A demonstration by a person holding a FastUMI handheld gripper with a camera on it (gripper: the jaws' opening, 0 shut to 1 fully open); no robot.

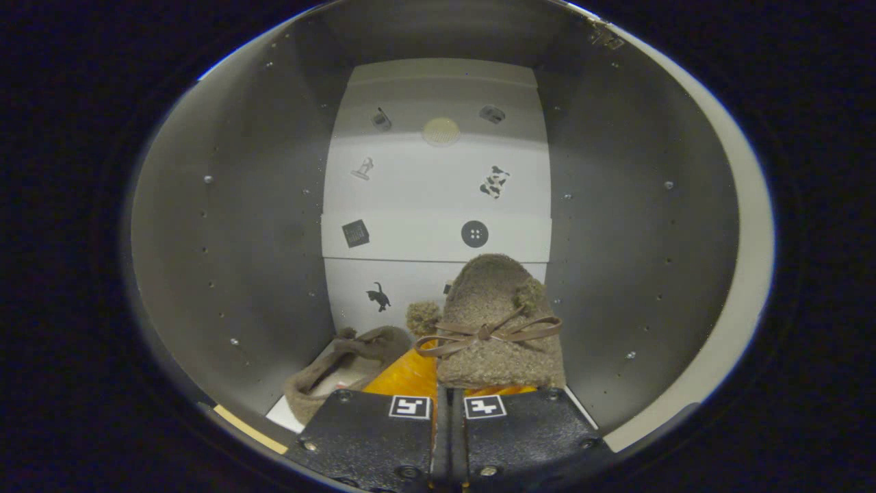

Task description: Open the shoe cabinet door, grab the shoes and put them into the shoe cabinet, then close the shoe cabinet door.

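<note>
The gripper [448, 383] reaches into the shoe cabinet [226, 226], and its two fingers are drawn together on a fuzzy brown slipper [496, 322], with hardly a gap left between them. The slipper stands up from the fingertips, toe end upward, and takes up the space just ahead of them. A thin brown bow [487, 333] is tied across its front, and two small pompoms sit by it — one to the left of the bow, one to the upper right. Something orange [409, 375] shows at the base of the held slipper, just ahead of the left finger; what it is cannot be told.

To the left of the held slipper, low and close beside it, lies a second slipper [345, 373] of the same brown, resting on the cabinet floor with its opening turned toward the fingers. It lies near the left side wall, just ahead of the left finger.

Beyond the held slipper rises the white back wall [438, 198] of the cabinet, marked with small dark stickers — a cat, a button, a square, among others — and a pale round patch high above the slipper's toe. Grey side walls with rows of small holes stand on either side of the slipper, well apart from it.
</note>
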